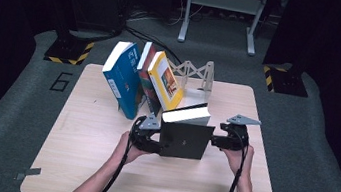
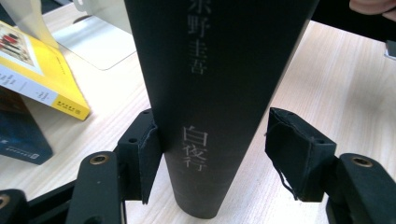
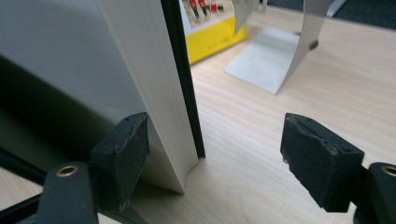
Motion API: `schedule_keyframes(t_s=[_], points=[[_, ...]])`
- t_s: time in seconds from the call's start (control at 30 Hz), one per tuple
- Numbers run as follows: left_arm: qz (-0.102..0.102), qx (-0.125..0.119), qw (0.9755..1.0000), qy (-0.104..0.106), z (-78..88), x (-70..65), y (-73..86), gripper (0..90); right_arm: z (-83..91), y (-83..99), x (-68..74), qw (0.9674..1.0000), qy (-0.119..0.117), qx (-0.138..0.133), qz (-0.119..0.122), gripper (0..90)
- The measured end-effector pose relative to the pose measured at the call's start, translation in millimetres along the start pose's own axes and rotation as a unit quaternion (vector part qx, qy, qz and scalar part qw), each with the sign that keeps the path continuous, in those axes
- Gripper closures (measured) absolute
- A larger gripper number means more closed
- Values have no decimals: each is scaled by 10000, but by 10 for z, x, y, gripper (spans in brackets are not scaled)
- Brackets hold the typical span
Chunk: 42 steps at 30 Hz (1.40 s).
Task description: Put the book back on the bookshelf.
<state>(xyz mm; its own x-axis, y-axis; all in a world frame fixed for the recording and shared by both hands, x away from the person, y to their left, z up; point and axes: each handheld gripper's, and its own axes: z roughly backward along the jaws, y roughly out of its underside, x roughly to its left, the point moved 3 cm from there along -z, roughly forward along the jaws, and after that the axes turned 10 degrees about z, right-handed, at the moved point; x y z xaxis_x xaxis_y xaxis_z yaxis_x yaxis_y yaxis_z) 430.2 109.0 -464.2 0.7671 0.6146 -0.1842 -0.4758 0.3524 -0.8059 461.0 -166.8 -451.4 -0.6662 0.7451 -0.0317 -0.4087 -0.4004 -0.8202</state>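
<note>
- Tipping hazard: the black book point(image 1: 186, 139) stands upright on its lower edge near the middle of the wooden table point(image 1: 78, 164), between the two hands, and neither gripper clamps it. A sideways nudge from either one would likely drop it flat.
- Collision hazard: if it topples away from the person, it would probably strike the leaning yellow book point(image 1: 165, 79) just behind it and disturb the row.
- Grip hazard: closing on the smooth rounded spine could let a pad slide off, twisting the book.
- Left gripper point(image 2: 212, 161): jaws about half open around the spine. One pad point(image 2: 148, 156) rests against the cover; the other stands clear, so nothing is held.
- Right gripper point(image 3: 217, 156): jaws set fairly wide at the page edge. One pad point(image 3: 123, 151) lies at the cover; the other stands well apart over bare table. No hold.
- Farther back: the yellow book, a red book point(image 1: 146, 61) and a blue book point(image 1: 122, 80) lean left together, far left of the black book.
- Farthest: a white bookend point(image 1: 196, 77) at the far edge, to the right of the row.
</note>
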Motion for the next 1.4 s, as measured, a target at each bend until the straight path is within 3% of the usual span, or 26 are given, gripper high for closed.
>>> schedule_keyframes(t_s=[0.07, 0.23, 0.3, 0.47, 0.57, 0.73, 0.93, 1.2, 1.4], points=[[-11, 28, 10000, -3, -14, -3, -17, 368, -41, 59, -13, 9997, 83, 209, 39, 227], [73, 47, 9999, 137, 21, 8, -66, 373, -9, 106, -44, 9998, 164, 66, -121, 228], [9, 95, 9998, 146, 43, 9, -98, 377, 14, 86, -38, 9998, 165, 42, -130, 230], [4, 172, 9997, 176, 78, 1, -153, 379, 34, 20, -14, 9999, 114, -65, -58, 231], [4, 97, 9997, 206, 105, 2, -190, 377, 36, -4, -12, 9998, 153, -106, -24, 232], [-43, -15, 9996, 265, 171, -5, -297, 377, 24, -13, -17, 9998, 165, -82, -25, 237], [-63, 54, 9994, 348, 169, -35, -365, 357, 21, -16, -15, 9998, 191, -97, -20, 237], [-94, -99, 9993, 359, 193, -56, -482, 334, 23, -23, -9, 9997, 193, -107, -47, 238], [-202, -37, 9993, 323, 236, -79, -590, 339, 29, -29, -13, 9997, 196, -121, -13, 238]])
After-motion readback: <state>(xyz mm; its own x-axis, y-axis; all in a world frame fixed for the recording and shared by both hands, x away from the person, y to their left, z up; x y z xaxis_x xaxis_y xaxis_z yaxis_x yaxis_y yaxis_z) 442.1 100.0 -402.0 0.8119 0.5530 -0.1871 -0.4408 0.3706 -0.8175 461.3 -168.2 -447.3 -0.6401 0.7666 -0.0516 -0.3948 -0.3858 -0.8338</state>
